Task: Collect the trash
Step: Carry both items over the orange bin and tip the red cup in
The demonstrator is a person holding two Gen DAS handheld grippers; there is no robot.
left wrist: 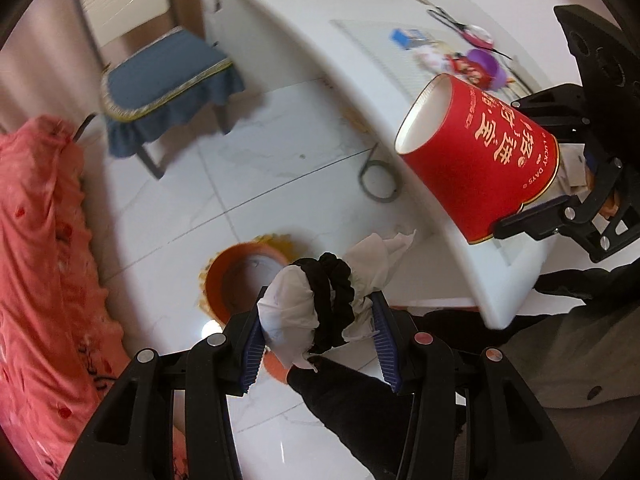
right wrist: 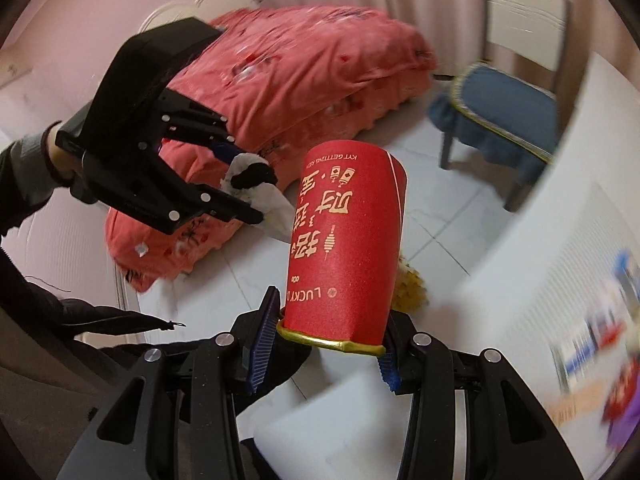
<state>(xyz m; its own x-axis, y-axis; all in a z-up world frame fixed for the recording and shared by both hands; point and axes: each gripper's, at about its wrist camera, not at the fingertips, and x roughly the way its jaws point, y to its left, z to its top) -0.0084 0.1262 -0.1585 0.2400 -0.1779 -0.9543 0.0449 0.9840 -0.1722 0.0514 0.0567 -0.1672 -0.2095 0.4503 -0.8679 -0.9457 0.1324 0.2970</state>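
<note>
One red paper cup [right wrist: 344, 248] with gold lettering sat clamped in the right gripper [right wrist: 326, 340], extending toward 12 o'clock. One crumpled white tissue [left wrist: 292, 312], ringed by one black hair tie [left wrist: 332, 300], was gripped by the left gripper [left wrist: 318, 344].

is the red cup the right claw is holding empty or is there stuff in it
Empty as far as shown. The left wrist view looks into the mouth of the tipped red cup, gripped at its base by the right claw: bare white wall, the bottom hidden.

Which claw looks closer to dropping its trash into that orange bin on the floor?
Left, probably. In its own view the left claw, holding the crumpled tissue, hangs nearly over the orange bin; the right claw's red cup sits farther aside.
</note>
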